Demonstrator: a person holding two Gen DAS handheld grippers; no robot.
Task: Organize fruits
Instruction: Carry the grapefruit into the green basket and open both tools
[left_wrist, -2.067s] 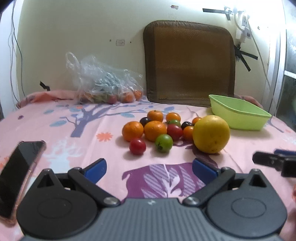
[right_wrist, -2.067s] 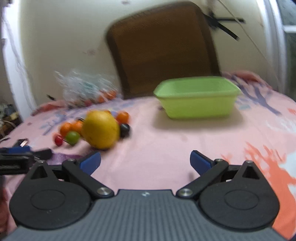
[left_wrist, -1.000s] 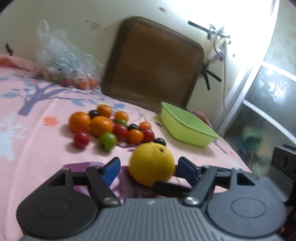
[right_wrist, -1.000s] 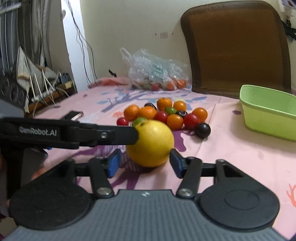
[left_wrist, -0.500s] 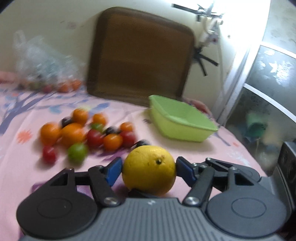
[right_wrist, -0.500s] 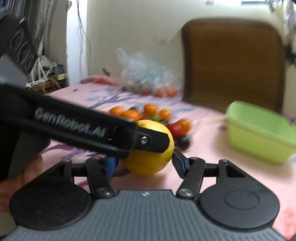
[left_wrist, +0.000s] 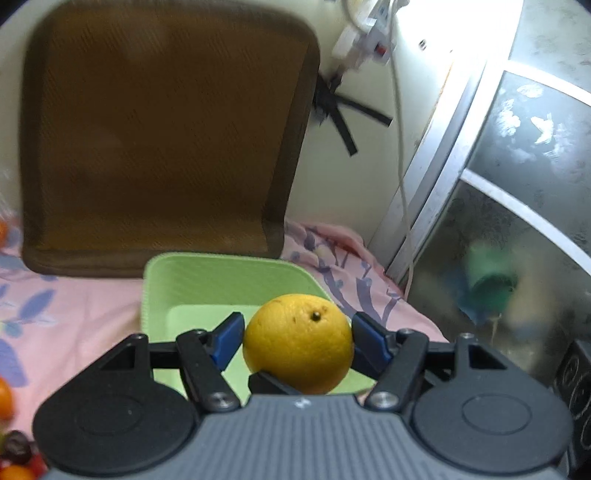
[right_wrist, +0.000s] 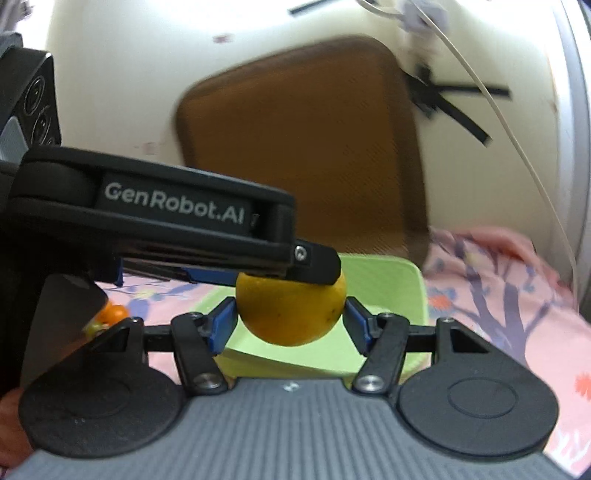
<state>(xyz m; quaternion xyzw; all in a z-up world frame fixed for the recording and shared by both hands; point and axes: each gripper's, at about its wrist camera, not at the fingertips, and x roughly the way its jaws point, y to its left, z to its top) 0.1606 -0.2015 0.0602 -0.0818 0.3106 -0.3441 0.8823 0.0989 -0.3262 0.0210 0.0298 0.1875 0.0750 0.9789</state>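
Your left gripper (left_wrist: 298, 341) and right gripper (right_wrist: 290, 320) both clamp the orange (left_wrist: 298, 341); the bin (left_wrist: 207, 280) lies just beyond, below.

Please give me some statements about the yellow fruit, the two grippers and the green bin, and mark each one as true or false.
1. Both grippers grip the yellow fruit. True: left gripper, right gripper.
2. The fruit lies on the cloth. False: it is held up, in front of the green bin.
3. The bin already holds fruit. False: no fruit shows inside it.
4. A brown cushion leans on the wall behind the bin. True.
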